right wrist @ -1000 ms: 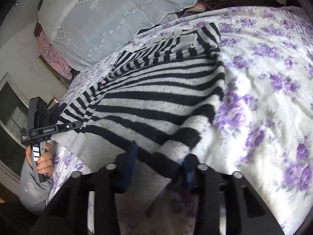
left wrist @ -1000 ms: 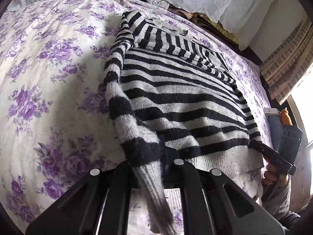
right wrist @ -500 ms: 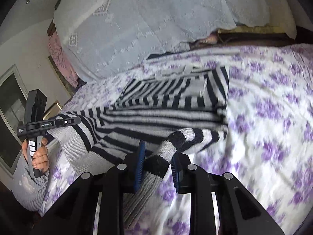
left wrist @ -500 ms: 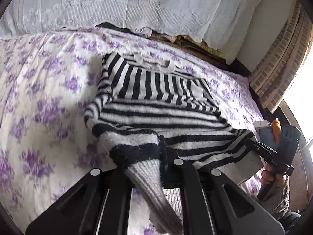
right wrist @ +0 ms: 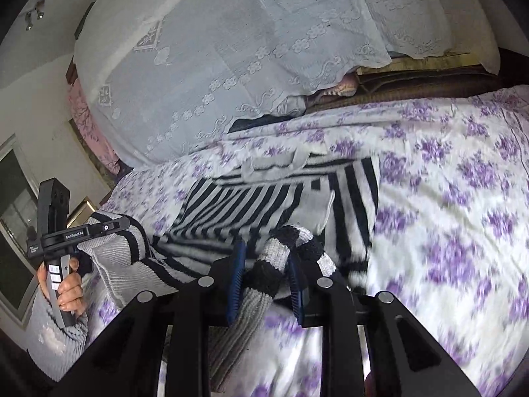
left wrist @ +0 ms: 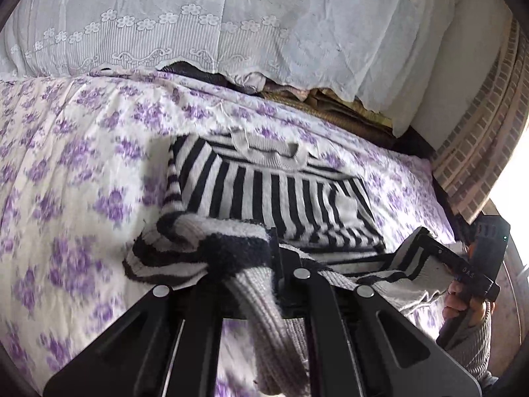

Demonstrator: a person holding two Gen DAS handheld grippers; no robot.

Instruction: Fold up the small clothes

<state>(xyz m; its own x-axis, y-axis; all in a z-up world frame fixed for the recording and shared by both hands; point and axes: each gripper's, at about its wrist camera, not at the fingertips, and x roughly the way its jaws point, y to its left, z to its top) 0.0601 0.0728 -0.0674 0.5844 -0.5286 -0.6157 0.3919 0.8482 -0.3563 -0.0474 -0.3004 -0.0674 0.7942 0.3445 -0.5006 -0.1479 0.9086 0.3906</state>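
A black-and-white striped sweater (left wrist: 281,195) lies on the floral bedsheet (left wrist: 66,182), collar toward the far side. Its lower end is lifted off the bed and bunched. My left gripper (left wrist: 244,264) is shut on a striped sleeve and hem corner, and the grey cuff hangs down between its fingers. In the right wrist view the sweater (right wrist: 251,205) looks the same, and my right gripper (right wrist: 266,264) has its blue pads pressed on the other striped sleeve and corner. Each view shows the other gripper: the right gripper (left wrist: 420,235) and the left gripper (right wrist: 122,223), both with hem cloth in them.
A tall pile under a white lace cover (left wrist: 231,33) stands along the far side of the bed. A brick-patterned wall (left wrist: 479,149) and a bright window are on the right. A hand in a grey knit sleeve (right wrist: 62,284) holds the left gripper.
Both grippers rose and carried the sweater's lower end toward the collar. The hem left the bed, and the flat part of the sweater now looks shorter.
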